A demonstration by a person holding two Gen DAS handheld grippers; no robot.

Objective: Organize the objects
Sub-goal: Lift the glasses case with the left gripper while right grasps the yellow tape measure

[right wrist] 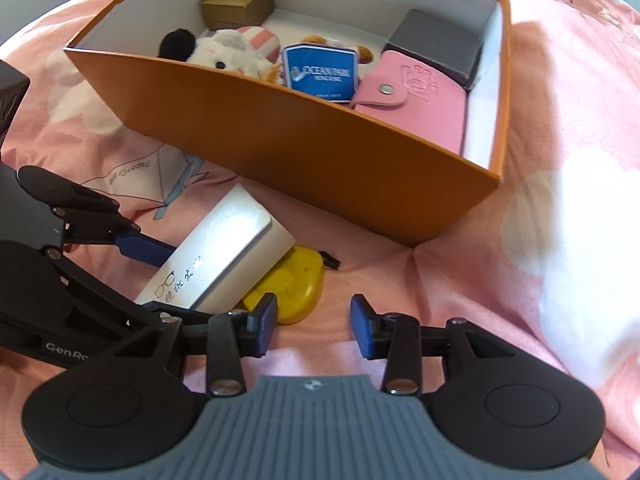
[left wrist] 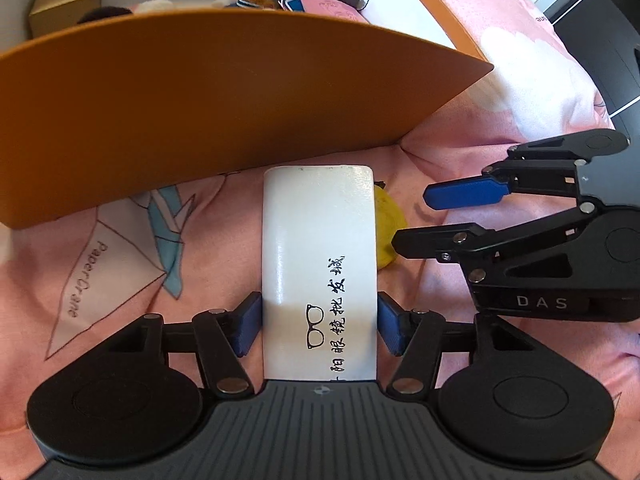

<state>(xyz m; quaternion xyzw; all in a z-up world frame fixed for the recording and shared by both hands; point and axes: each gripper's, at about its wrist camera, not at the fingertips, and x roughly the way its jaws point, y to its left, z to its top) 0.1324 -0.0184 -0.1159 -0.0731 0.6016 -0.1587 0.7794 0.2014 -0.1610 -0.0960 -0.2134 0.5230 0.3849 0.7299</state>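
Right wrist – orange box [right wrist: 320, 148] wall behind white case [right wrist: 224, 248].

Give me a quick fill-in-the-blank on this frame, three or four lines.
1. The left hand-held gripper is shut on the white ____.
2. The glasses case partly covers a ____ pouch.
3. The right hand-held gripper is ____ and holds nothing.
4. The pink wallet lies inside the ____ box.

Missing words: glasses case; yellow; open; orange
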